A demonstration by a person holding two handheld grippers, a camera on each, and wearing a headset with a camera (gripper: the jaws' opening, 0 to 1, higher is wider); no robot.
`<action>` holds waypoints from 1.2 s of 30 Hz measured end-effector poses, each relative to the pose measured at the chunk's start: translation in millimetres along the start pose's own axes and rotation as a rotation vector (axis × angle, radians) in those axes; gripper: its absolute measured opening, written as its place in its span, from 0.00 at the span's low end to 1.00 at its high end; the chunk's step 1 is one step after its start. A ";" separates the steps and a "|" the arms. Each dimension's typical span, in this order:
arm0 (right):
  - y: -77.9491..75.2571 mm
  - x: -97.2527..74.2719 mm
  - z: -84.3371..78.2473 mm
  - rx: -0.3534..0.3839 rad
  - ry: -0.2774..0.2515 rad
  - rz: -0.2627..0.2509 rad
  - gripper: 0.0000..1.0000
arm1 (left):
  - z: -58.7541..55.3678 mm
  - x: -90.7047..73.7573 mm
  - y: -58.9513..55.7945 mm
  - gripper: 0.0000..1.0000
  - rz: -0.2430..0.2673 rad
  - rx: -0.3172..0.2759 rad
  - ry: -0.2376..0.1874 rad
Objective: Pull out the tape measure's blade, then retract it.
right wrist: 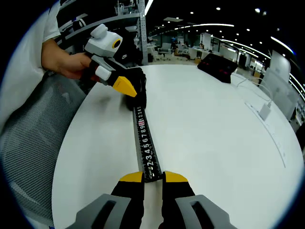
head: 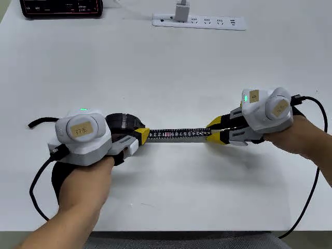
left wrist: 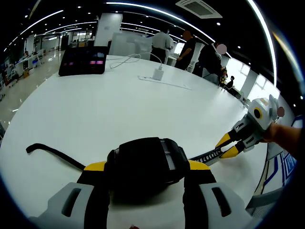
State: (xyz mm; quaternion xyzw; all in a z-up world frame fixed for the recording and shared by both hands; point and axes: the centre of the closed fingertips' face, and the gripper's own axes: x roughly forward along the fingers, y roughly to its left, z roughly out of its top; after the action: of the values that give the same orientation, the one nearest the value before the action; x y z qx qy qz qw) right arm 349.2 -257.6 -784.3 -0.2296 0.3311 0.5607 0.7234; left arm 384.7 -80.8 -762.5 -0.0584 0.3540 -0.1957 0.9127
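A black tape measure case lies on the white table, and my left gripper is shut on it with yellow-tipped jaws either side. Its dark numbered blade is drawn out a short way to the right, just above the tabletop. My right gripper is shut on the blade's free end. In the left gripper view the right gripper holds the blade at far right. The left gripper shows at the top left of the right gripper view.
A white power strip with a plugged charger lies at the table's far edge, and a black device sits at the far left. Black cables trail from both grippers toward the near edge. A mesh chair stands beside the table.
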 end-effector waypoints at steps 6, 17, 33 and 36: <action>0.5 7.8 7.9 0.000 -0.015 0.010 0.10 | 0.6 0.6 0.5 0.58 -0.002 0.000 -0.004; 4.2 20.0 21.1 -0.009 -0.034 0.030 0.09 | 1.0 0.4 0.8 0.58 -0.006 -0.005 -0.004; 8.0 31.1 34.7 -0.017 -0.053 0.045 0.10 | 0.8 0.7 1.5 0.58 -0.014 -0.014 -0.007; 9.3 33.7 37.8 -0.019 -0.057 0.051 0.10 | 0.6 0.4 1.3 0.58 -0.018 -0.017 -0.006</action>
State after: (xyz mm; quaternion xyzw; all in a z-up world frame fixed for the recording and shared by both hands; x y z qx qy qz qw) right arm 353.7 -206.3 -783.3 -0.2119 0.3107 0.5883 0.7159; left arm 385.8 -79.9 -762.6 -0.0700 0.3524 -0.2008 0.9114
